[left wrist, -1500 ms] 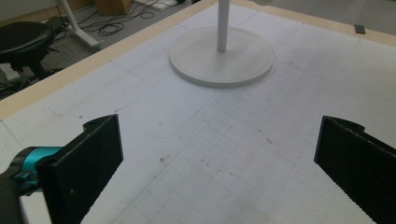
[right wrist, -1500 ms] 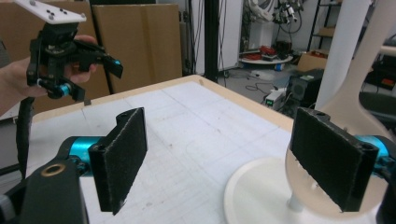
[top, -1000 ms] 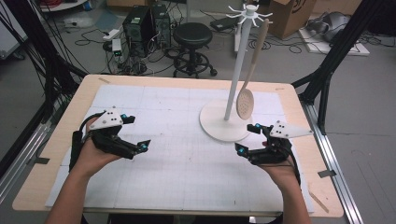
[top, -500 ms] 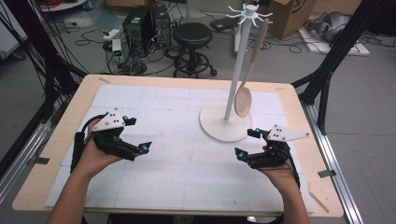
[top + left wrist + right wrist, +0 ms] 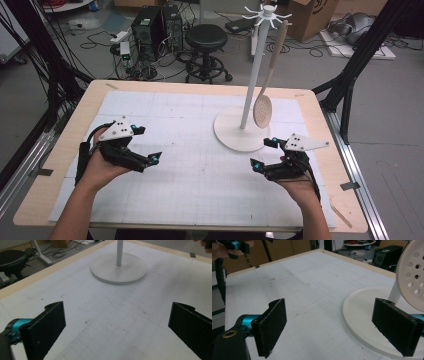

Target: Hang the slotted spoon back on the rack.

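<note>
Jaws of both grippers are spread wide and nothing is held between them. The right gripper (image 5: 264, 154) is seen near the right edge of the table (image 5: 60, 150), just beside the near rim of the round base (image 5: 231, 131) of the white stand (image 5: 252, 75). The left gripper (image 5: 150, 145) is kept well apart from it, on the left side of the mat (image 5: 200, 185).

The slotted spoon (image 5: 263, 107) hangs from 1 hook at the top of the stand, its perforated bowl low, just above the base and on the right of the pole. In the right gripper view the bowl (image 5: 413, 272) is seen at the far right, higher than the right jaw, with the base (image 5: 362, 312) under it.

The step in hand is judged to be a reach of the right gripper to the spoon. It would be done well if the gripper is lifted first, so that the rim of the base is not struck. The handle, not the bowl, should be taken between the 2 jaws, because the bowl is wide and curved and could slip. The jaws should be closed across the flat of the handle. The spoon hangs free, so a soft approach is needed, otherwise it may swing away. The left gripper may be kept ready to steady the base, if the stand is pulled.
</note>
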The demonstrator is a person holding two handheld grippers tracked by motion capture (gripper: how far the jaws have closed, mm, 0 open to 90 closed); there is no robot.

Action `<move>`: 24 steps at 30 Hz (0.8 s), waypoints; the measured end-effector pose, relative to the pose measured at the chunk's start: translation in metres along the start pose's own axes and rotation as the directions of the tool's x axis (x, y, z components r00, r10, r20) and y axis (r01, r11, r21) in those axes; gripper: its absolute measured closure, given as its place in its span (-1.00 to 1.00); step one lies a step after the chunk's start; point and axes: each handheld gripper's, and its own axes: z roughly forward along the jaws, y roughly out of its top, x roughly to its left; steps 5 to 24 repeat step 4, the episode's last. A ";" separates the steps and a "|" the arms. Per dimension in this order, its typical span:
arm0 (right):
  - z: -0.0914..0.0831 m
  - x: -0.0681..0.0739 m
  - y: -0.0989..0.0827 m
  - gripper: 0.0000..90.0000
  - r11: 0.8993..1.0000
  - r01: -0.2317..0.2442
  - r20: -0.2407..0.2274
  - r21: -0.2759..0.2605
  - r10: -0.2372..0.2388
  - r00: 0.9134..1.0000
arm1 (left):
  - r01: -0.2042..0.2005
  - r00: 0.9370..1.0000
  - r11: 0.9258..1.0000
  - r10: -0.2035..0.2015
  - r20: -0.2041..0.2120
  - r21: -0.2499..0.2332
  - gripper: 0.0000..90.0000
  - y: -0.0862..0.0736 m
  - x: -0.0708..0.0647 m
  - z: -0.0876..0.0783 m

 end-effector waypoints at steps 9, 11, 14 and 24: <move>0.000 -0.001 0.000 -0.73 1.000 -0.002 0.002 0.002 0.002 1.000 | 0.002 1.000 1.000 -0.002 -0.005 0.006 -0.96 -0.001 0.000 0.001; 0.000 -0.001 0.000 -0.73 1.000 -0.002 0.002 0.002 0.002 1.000 | 0.002 1.000 1.000 -0.002 -0.005 0.006 -0.96 -0.001 0.000 0.001; 0.000 -0.001 0.000 -0.73 1.000 -0.002 0.002 0.002 0.002 1.000 | 0.002 1.000 1.000 -0.002 -0.005 0.006 -0.96 -0.001 0.000 0.001; 0.000 -0.001 0.000 -0.73 1.000 -0.002 0.002 0.002 0.002 1.000 | 0.002 1.000 1.000 -0.002 -0.005 0.006 -0.96 -0.001 0.000 0.001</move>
